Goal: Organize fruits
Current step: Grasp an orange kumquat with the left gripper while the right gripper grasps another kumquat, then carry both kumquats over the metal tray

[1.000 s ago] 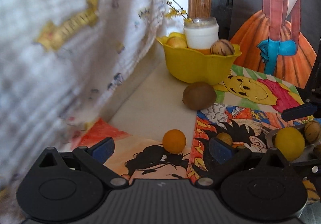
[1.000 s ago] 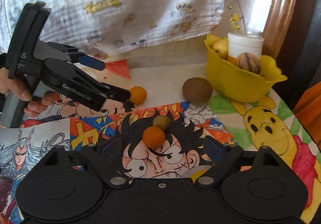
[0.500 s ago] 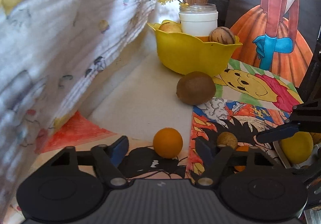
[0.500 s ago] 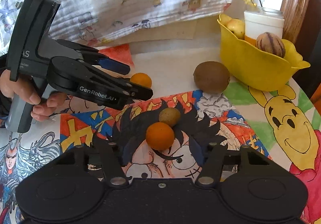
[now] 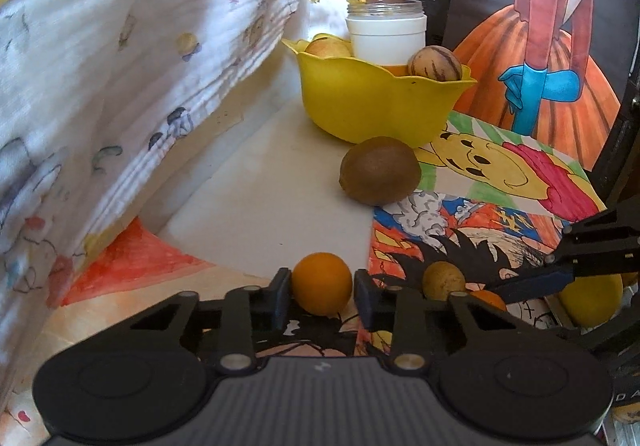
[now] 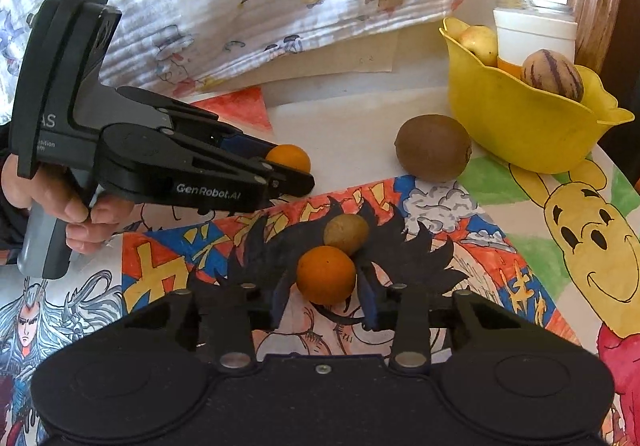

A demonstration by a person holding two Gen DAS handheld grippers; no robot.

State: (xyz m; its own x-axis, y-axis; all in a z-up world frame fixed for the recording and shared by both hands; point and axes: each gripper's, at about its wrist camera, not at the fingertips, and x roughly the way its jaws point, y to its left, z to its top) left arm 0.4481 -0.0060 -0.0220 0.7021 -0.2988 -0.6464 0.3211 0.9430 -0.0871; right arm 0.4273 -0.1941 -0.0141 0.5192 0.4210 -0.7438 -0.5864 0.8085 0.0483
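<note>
My left gripper (image 5: 322,292) is shut on a small orange fruit (image 5: 322,288) that rests on the table; it also shows in the right wrist view (image 6: 289,159). My right gripper (image 6: 325,288) is shut on a second small orange fruit (image 6: 326,275), with a small tan round fruit (image 6: 346,233) touching it just beyond. A brown kiwi (image 6: 433,153) lies in front of the yellow bowl (image 6: 516,134), which holds a striped melon-like fruit (image 6: 552,74), a yellow apple (image 6: 478,42) and a white jar (image 6: 534,34).
Cartoon drawings cover the table (image 6: 580,222). A printed white cloth (image 6: 280,6) hangs along the back. In the left wrist view a yellow lemon (image 5: 590,298) lies at the right behind the right gripper's fingers (image 5: 536,284). A painted picture (image 5: 540,46) stands behind the bowl.
Both grippers have moved forward and closed: the left around the orange fruit near the cloth, the right around the orange fruit on the drawing. The fruits have not left the table.
</note>
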